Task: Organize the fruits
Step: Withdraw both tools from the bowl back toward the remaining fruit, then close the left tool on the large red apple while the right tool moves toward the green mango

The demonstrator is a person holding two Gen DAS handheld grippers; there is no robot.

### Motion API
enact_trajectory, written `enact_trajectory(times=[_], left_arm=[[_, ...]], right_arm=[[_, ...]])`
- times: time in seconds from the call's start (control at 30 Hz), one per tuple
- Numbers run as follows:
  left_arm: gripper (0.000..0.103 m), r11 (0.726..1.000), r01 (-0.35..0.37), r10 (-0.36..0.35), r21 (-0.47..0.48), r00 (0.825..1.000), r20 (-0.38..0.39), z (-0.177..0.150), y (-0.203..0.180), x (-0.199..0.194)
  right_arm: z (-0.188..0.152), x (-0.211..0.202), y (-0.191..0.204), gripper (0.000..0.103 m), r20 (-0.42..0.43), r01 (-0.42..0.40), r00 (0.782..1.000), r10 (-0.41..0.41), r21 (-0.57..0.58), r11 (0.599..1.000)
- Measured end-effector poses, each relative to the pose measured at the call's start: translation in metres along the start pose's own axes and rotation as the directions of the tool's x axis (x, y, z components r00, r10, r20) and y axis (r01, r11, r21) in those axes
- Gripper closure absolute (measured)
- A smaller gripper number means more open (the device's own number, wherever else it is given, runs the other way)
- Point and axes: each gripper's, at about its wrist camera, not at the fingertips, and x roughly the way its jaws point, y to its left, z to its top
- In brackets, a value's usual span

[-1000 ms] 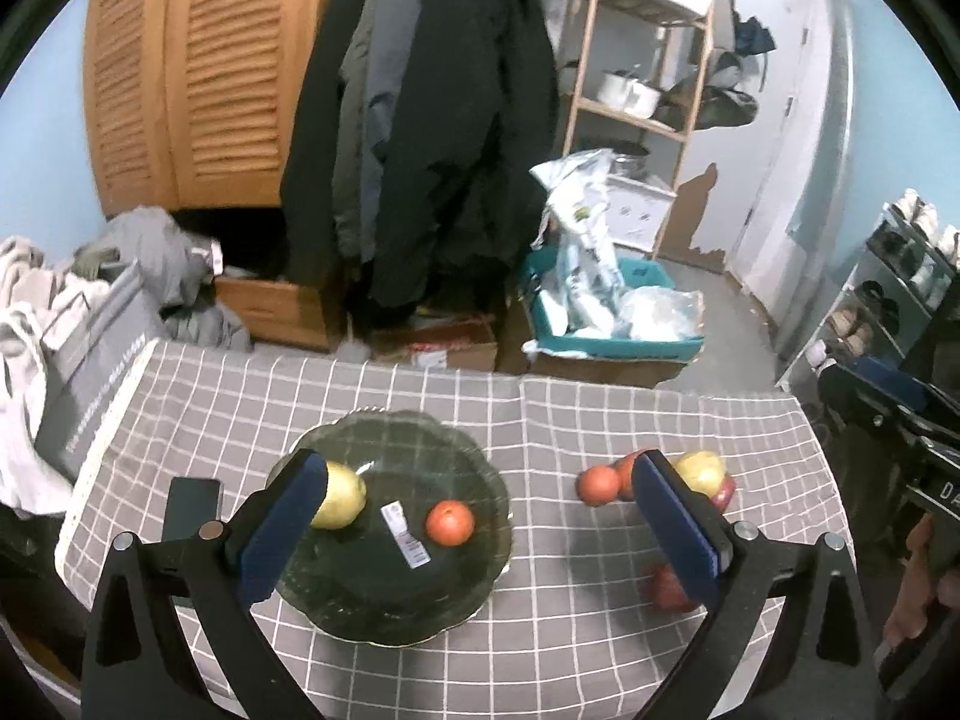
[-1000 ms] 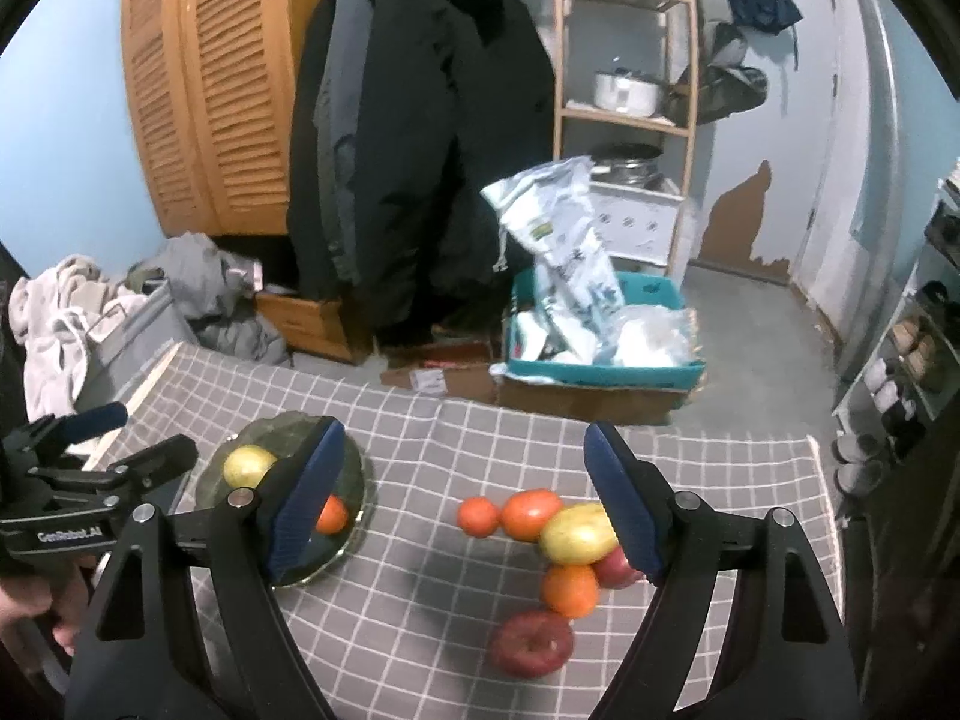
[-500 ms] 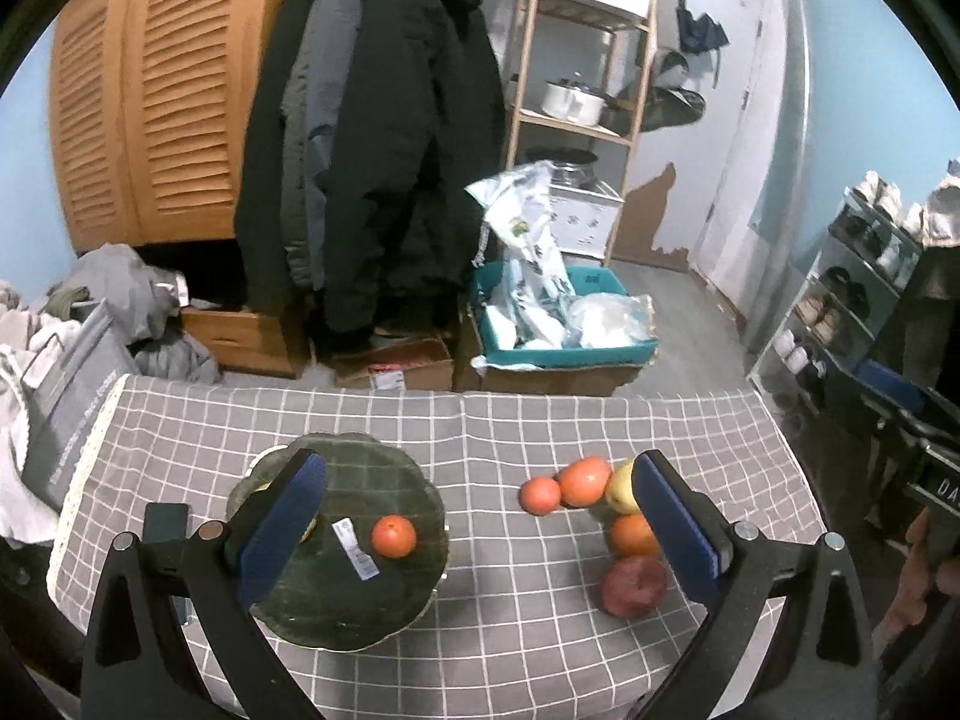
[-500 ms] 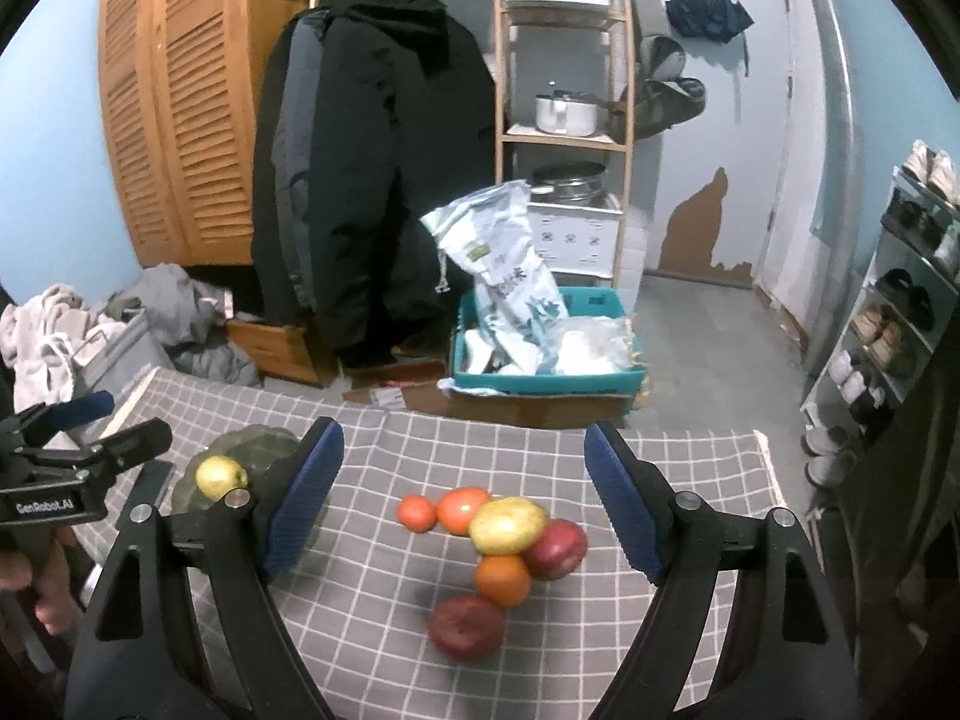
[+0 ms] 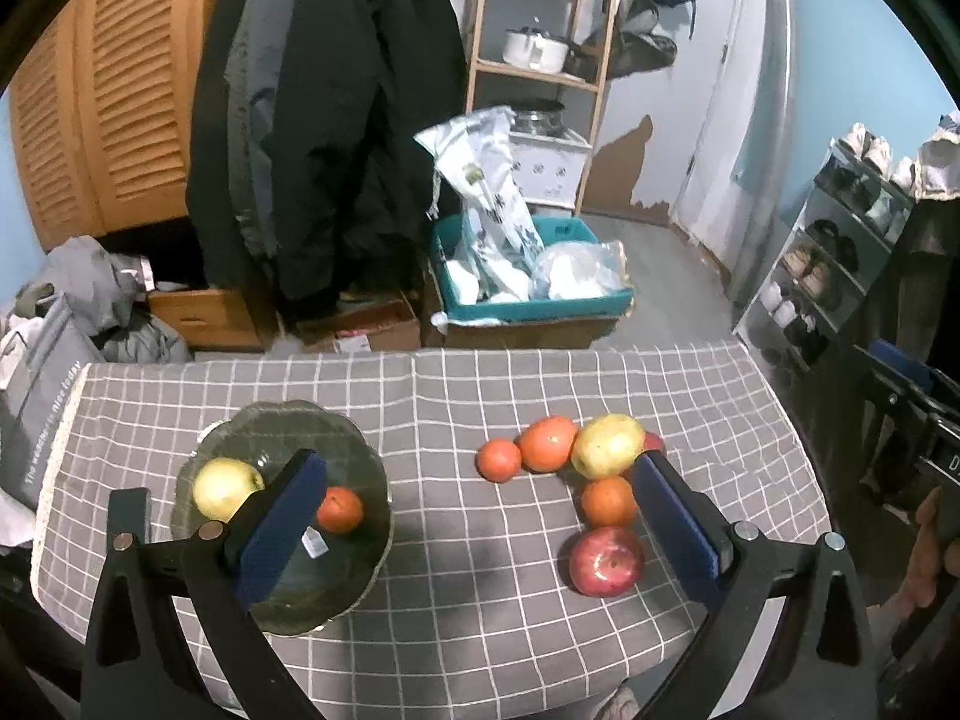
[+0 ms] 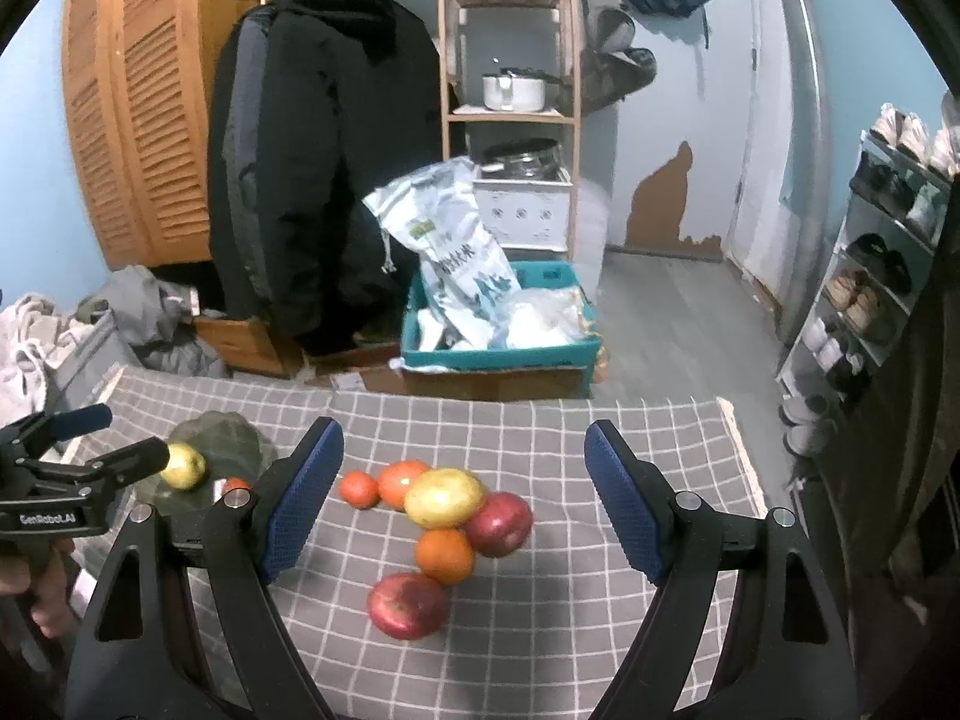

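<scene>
Both the left hand-held gripper (image 5: 474, 516) and the right hand-held gripper (image 6: 462, 498) stand wide open and hold nothing. Beside the green plate (image 5: 336, 420), loose fruits (image 5: 606, 444) lie on the surface (image 5: 480, 612).

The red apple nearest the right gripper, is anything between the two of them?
Nothing visible. The right gripper hangs open above the cloth, and the near red apple lies at the front of the pile, with the orange and the other fruits behind it, towards the far edge.

Two red apples (image 6: 408, 605), two yellow pears (image 6: 444, 498), four orange fruits (image 6: 445, 555), one plate (image 5: 348, 438)
</scene>
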Motion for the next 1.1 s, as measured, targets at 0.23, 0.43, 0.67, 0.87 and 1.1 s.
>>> enact_trajectory(times=[0.23,0.43,0.67,0.87,1.1], left_arm=[[0.001,1.000,0.002,-0.001,0.013,0.997,-0.075,-0.014,-0.014,0.031],[0.001,1.000,0.018,-0.018,0.000,0.990,-0.142,-0.029,-0.026,0.059],[0.001,1.000,-0.005,0.009,0.025,0.980,-0.198,-0.044,-0.038,0.086],[0.001,1.000,0.012,-0.014,-0.010,0.965,-0.261,-0.054,-0.044,0.107],[0.001,0.999,0.014,-0.024,-0.036,0.947,-0.320,-0.069,-0.056,0.133]], right_arm=[[-0.019,0.019,-0.016,0.021,-0.066,0.018,0.998,-0.018,0.005,1.000],[-0.035,0.038,-0.029,0.021,-0.134,0.039,0.990,-0.037,0.013,0.999],[-0.055,0.062,-0.041,0.021,-0.212,0.045,0.977,-0.036,0.037,0.998],[-0.075,0.085,-0.047,0.021,-0.288,0.058,0.957,-0.045,0.033,0.998],[-0.098,0.107,-0.061,0.021,-0.369,0.085,0.928,-0.057,0.060,0.995]])
